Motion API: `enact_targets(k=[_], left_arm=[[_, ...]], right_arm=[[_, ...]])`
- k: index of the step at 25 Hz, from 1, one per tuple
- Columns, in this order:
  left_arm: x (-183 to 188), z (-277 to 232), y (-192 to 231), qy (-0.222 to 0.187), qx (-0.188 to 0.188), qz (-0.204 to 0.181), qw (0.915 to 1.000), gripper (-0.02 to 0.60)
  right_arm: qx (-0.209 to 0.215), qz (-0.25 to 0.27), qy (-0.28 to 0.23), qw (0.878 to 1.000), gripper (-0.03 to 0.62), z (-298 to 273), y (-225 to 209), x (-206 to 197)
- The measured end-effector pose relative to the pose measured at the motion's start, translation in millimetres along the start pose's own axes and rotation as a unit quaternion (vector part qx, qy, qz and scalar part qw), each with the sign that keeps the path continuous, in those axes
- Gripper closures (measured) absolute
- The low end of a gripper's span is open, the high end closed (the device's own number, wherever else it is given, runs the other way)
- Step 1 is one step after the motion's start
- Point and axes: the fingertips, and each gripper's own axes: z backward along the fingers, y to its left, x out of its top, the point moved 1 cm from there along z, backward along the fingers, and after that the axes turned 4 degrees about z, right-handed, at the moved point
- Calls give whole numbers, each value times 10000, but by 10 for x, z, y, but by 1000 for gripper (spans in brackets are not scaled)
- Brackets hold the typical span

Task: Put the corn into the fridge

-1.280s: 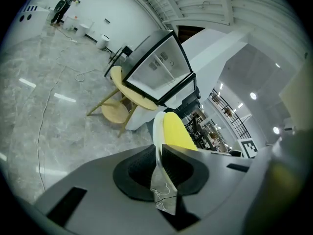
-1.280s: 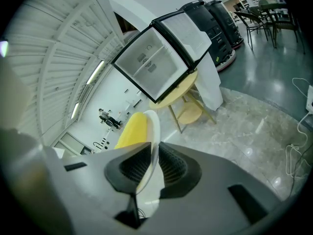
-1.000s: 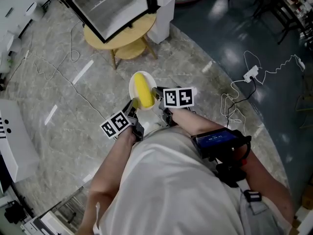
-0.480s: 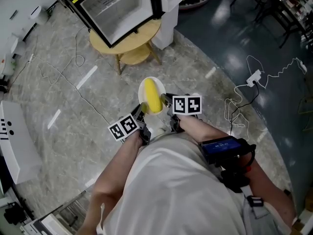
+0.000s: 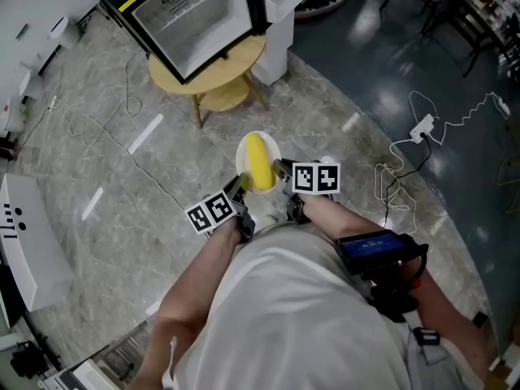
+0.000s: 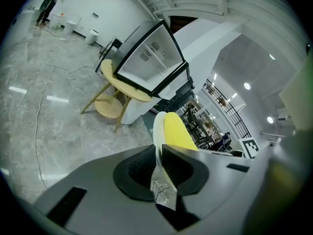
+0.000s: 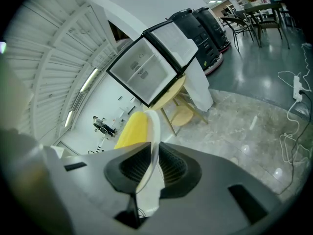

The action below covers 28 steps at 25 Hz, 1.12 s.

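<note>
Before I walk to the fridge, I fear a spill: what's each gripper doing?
Left gripper: shut on the plate rim; the corn lies on the plate.
Right gripper: shut on the opposite rim.

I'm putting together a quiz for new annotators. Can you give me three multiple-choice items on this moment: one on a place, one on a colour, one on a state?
1. Where does the black-framed glass-fronted fridge stand?
A. On the round light wooden table
B. Straight on the floor
C. On a metal shelf

2. What colour is the corn cob lying on the round white plate?
A. Green
B. Yellow
C. Purple

3. How do the left tool and the right tool stand?
A. Both open and empty
B. Both shut on the plate's rim
C. Only the left one holds the plate

Answers:
1 A: the head view shows the table top under the fridge.
2 B: the cob is plainly yellow in all three views.
3 B: each tool's own view shows the plate's edge pinched between its jaws.
</note>
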Motion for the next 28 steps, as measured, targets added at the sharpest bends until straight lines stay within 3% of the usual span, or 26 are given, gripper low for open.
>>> enact_targets(k=[17, 28], left_arm=[[-93, -222, -166, 141, 34, -91, 9999, 534], [173, -699, -368, 308, 211, -14, 9993, 534]], right_arm=[[-62, -101, -56, 9999, 546, 144, -241, 78], [-68, -309, 133, 9994, 546, 39, -553, 558]])
